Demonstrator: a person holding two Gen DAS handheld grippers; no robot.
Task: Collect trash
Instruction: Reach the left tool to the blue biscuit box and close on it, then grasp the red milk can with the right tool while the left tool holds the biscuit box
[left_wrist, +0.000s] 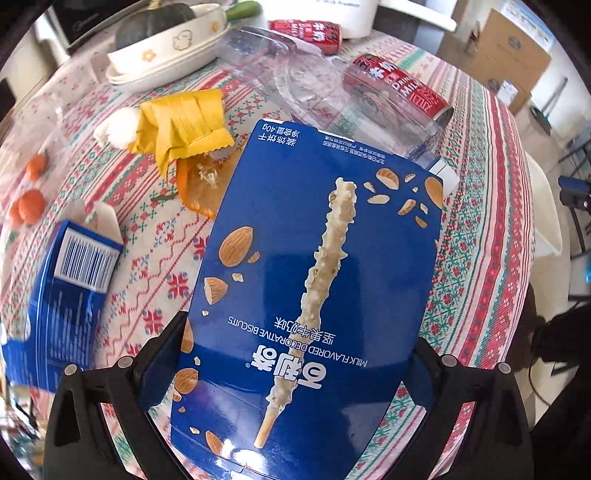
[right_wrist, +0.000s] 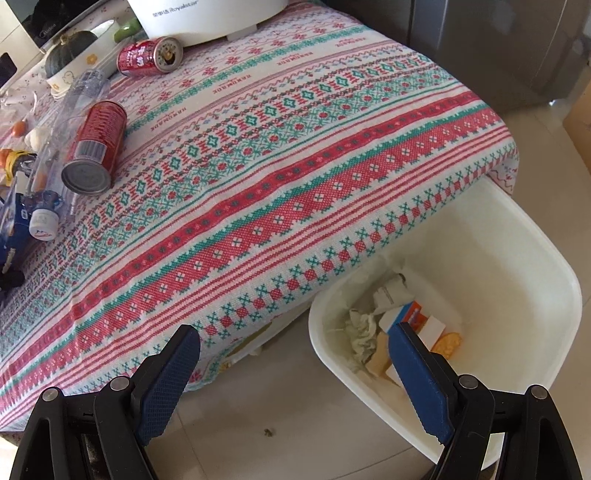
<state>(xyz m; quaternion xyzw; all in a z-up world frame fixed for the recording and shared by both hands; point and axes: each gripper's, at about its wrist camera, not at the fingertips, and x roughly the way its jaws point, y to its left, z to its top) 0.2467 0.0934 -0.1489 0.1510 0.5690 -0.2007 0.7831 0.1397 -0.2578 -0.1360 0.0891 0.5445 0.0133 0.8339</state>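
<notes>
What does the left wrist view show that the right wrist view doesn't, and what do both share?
Left wrist only: the left gripper clamped on a blue biscuit box, plus a yellow wrapper on the table. Right wrist only: the open, empty right gripper and the white bin holding trash beside the table. Both: the patterned tablecloth and two red cans, one at.

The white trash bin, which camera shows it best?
The right wrist view. The white trash bin sits on the floor beside the table, its opening facing the camera, with crumpled paper and small cartons visible inside. The left wrist view shows only a white sliver past the tablecloth's edge.
</notes>
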